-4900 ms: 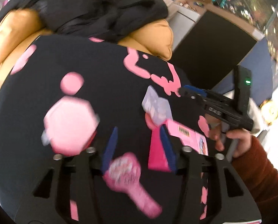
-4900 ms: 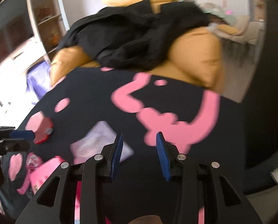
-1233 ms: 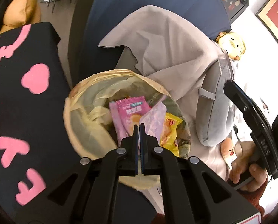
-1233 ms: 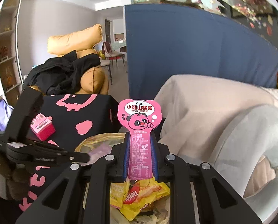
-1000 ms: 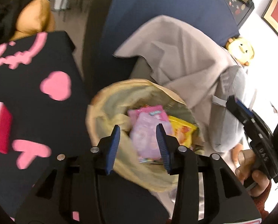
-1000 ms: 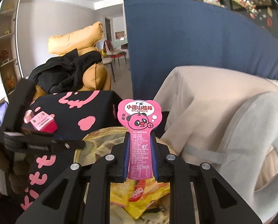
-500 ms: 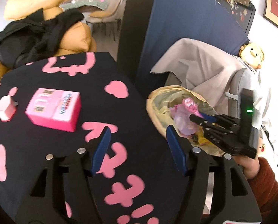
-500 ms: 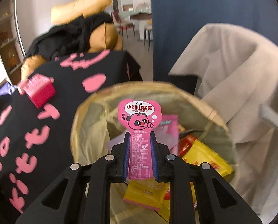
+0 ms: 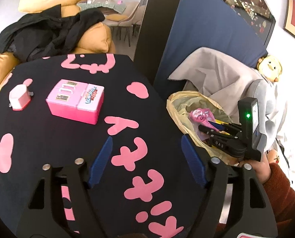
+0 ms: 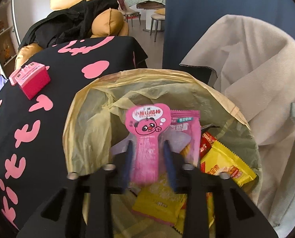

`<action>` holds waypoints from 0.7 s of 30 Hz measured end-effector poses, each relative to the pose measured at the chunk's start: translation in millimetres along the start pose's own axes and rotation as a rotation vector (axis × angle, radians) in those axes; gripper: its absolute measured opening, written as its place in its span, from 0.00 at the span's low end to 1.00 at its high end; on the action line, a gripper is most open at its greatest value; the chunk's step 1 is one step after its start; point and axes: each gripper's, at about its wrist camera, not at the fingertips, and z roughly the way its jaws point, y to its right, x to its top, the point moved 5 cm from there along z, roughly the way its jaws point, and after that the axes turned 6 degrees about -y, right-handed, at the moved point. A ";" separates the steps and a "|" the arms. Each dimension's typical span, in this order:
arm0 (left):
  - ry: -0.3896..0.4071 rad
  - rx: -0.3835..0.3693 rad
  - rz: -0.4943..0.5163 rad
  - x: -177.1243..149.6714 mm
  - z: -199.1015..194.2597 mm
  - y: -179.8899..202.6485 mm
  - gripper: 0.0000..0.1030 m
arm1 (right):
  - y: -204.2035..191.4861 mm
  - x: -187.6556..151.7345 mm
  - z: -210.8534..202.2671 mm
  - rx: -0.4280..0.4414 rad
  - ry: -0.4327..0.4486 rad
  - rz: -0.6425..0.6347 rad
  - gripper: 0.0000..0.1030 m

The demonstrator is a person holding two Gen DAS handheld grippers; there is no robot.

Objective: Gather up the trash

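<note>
My left gripper hangs over the black tablecloth, its jaws opening wide with nothing between them. A pink box and a small pink container lie on the cloth beyond it. To the right stands the bin with a yellow bag. My right gripper points down into that bin. Its jaws are opening. The pink panda wrapper stands loose between the fingers, with a gap on each side. In the left wrist view, the right gripper sits over the bin's mouth.
Yellow snack wrappers and a pink packet lie in the bin. A grey cloth drapes a chair to the bin's right, with a blue partition behind. An orange sofa with black clothing lies past the table.
My left gripper dropped a pale wrapper into the bin, swung back over the table and opened wide. My right gripper sank into the bin and its fingers parted from the pink wrapper.
</note>
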 end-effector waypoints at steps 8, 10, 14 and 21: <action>0.078 0.046 0.020 -9.1 -36.4 -0.4 0.81 | -2.0 -8.5 -35.1 -0.033 0.052 0.027 0.51; 0.097 0.063 0.028 -12.7 -45.6 0.6 0.83 | -2.6 -8.7 -47.8 -0.023 0.073 0.042 0.51; 0.133 0.115 0.042 -17.6 -63.4 3.0 0.84 | -11.5 -10.4 -82.1 -0.007 0.136 0.067 0.51; 0.186 0.210 -0.016 -34.6 -96.5 0.4 0.84 | -52.9 -35.9 -157.5 0.079 0.248 0.052 0.51</action>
